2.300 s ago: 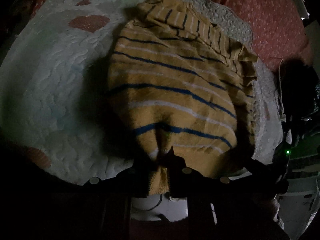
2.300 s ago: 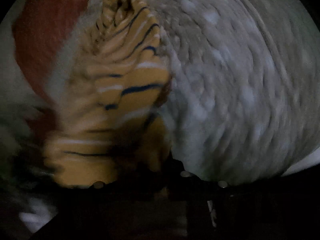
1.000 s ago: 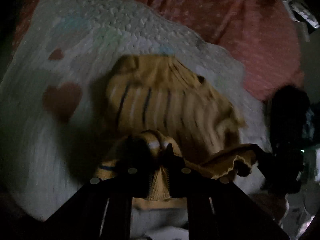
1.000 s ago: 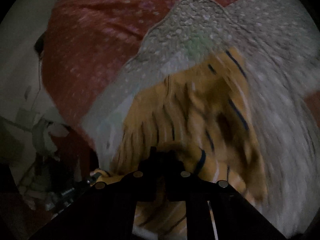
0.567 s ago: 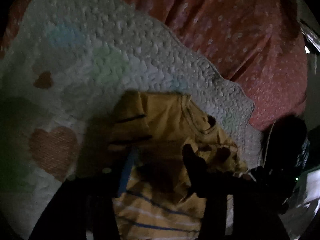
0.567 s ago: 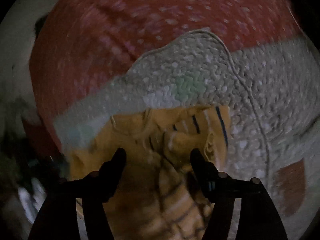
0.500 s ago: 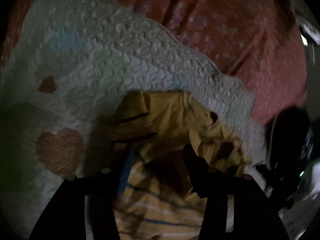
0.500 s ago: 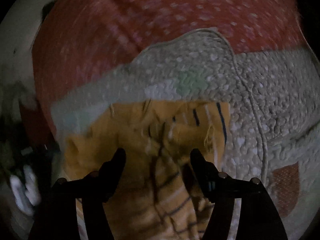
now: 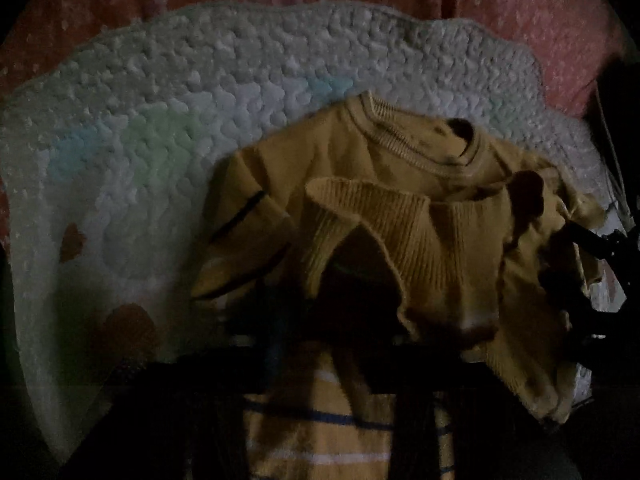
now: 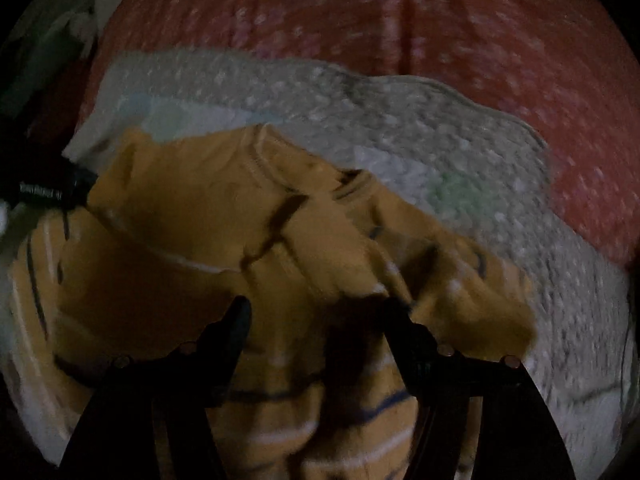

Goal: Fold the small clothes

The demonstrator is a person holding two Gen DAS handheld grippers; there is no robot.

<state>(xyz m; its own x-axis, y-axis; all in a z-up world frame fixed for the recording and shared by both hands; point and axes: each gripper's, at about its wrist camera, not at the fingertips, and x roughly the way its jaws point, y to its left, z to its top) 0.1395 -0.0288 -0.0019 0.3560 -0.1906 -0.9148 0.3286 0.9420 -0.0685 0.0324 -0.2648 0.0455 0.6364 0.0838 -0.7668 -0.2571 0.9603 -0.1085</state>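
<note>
A small yellow sweater point(image 9: 384, 184) with dark blue and white stripes lies bunched on a white quilted blanket point(image 9: 168, 152), which is spread over a red bedsheet point(image 9: 500, 8) with pale dots. The sweater sits toward the far edge of the blanket, its ribbed neckline pointing at that edge, and its ribbed hem is turned up over the body so the garment lies in a loose, uneven fold with one sleeve out to the left. In the right wrist view the right gripper point(image 10: 316, 316) hangs just above the sweater point(image 10: 208, 216) with its two fingers point(image 10: 236, 320) spread wide and no cloth between them. The left gripper point(image 9: 320, 320) is lost in deep shadow at the bottom of its own view, low over the striped part of the sweater, and I cannot tell whether it is spread or closed. The blanket has pale blue and green patches and small red hearts near its left side.
</note>
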